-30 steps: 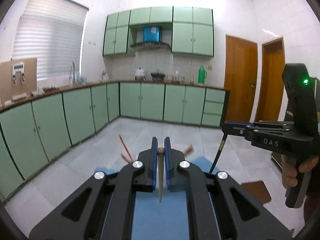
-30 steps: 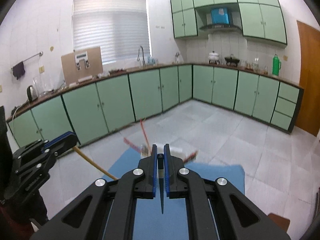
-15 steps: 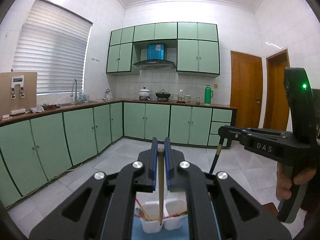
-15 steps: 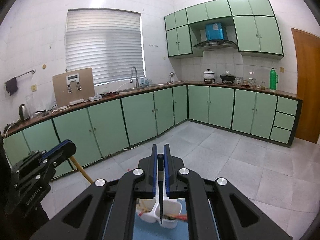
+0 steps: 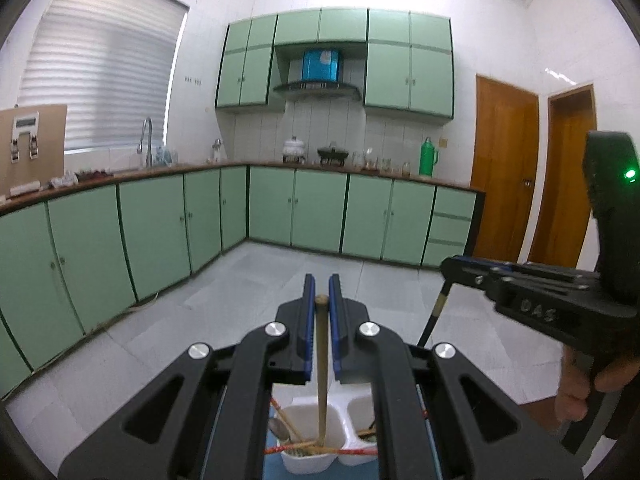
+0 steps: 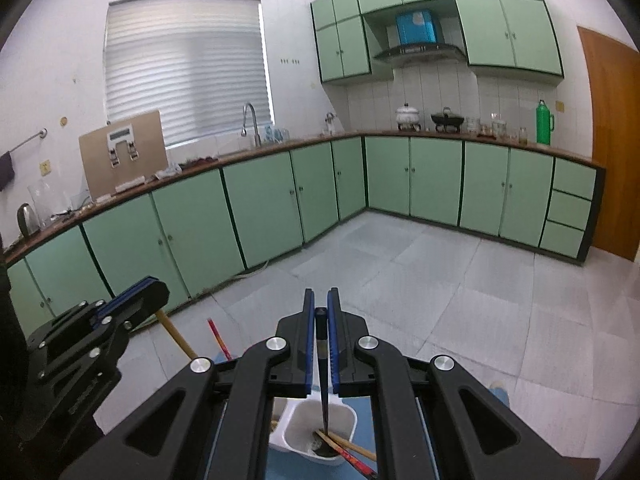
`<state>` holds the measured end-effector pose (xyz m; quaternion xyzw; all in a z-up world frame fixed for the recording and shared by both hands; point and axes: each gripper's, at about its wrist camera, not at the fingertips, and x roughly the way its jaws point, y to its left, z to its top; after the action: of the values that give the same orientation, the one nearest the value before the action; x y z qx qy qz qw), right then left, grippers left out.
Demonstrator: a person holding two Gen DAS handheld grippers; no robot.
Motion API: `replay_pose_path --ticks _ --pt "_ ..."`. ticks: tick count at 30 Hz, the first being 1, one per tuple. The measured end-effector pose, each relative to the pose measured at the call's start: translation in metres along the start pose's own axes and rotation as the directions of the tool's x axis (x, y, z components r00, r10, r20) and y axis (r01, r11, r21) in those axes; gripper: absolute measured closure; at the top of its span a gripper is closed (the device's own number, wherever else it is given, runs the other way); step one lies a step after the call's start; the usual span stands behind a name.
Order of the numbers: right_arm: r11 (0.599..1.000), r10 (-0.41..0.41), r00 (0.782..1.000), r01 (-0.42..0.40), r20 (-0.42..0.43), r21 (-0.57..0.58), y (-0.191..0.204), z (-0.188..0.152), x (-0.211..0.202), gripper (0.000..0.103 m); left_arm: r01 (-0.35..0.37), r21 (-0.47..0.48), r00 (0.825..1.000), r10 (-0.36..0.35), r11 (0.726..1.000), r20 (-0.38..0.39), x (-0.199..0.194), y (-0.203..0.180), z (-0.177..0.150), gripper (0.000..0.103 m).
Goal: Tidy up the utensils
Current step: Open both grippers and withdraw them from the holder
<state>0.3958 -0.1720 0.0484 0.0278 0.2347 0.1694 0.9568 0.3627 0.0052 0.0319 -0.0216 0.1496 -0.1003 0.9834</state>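
Observation:
My left gripper is shut on a wooden chopstick that hangs down into the left compartment of a white two-compartment holder. My right gripper is shut on a dark chopstick whose tip reaches down into a white holder compartment. Both compartments hold other utensils: red and wooden chopsticks and a spoon. The right gripper also shows at the right of the left wrist view. The left gripper shows at the left of the right wrist view.
The holder stands on a blue mat. Green floor cabinets and a countertop run along the far walls. A grey tiled floor lies beyond. Two wooden doors are at the right.
Both grippers have tilted from looking down at the mat to looking level across the kitchen. The two chopsticks now hang with their tips down in the holder compartments.

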Motion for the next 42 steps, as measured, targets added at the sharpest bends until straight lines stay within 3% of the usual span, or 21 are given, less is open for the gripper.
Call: replay_pose_path --ticks 10,13,15,17,21,23,26,33,38,42 --pt "0.999 0.006 0.994 -0.002 -0.113 0.036 -0.017 -0.029 0.025 0.096 -0.009 -0.021 0.989 0.006 1.000 -0.146 0.037 0.025 -0.038 0.096" --pt "0.998 -0.008 0.995 0.013 -0.095 0.054 -0.025 -0.031 0.014 0.092 -0.008 -0.035 0.991 0.003 0.999 -0.137 0.028 0.029 -0.037 0.082" --pt "0.997 -0.019 0.998 0.024 -0.066 0.076 -0.032 -0.031 -0.002 0.082 -0.011 -0.040 0.993 0.007 0.999 -0.116 0.018 0.031 -0.032 0.062" --pt "0.995 -0.033 0.999 0.036 -0.039 0.094 -0.036 -0.031 -0.018 0.061 -0.003 -0.046 0.996 -0.001 0.999 -0.092 0.001 0.032 -0.026 0.057" --pt "0.987 -0.098 0.995 0.095 0.023 0.127 -0.047 -0.040 -0.065 0.030 -0.006 -0.082 0.998 0.001 0.997 -0.062 -0.035 0.033 -0.023 0.032" --pt "0.983 -0.119 0.992 0.113 0.036 0.144 -0.050 -0.047 -0.082 0.016 -0.016 -0.092 0.998 0.011 0.996 -0.058 -0.054 0.031 -0.029 0.024" --pt "0.976 -0.141 0.989 0.133 0.040 0.171 -0.052 -0.065 -0.110 0.007 -0.026 -0.091 0.998 0.021 0.995 -0.060 -0.078 0.027 -0.040 0.019" --pt "0.973 -0.129 0.991 0.124 0.017 0.194 -0.041 -0.112 -0.160 0.006 -0.077 -0.069 0.992 0.069 0.995 -0.110 -0.133 0.014 -0.079 0.010" --pt "0.982 -0.129 0.992 0.127 0.002 0.138 -0.017 -0.138 -0.188 0.006 -0.141 -0.015 0.980 0.137 0.990 -0.143 -0.166 -0.001 -0.095 0.007" --pt "0.989 -0.114 0.993 0.114 0.002 0.091 0.004 -0.147 -0.207 0.006 -0.120 -0.009 0.982 0.117 0.993 -0.147 -0.189 -0.009 -0.098 0.007"
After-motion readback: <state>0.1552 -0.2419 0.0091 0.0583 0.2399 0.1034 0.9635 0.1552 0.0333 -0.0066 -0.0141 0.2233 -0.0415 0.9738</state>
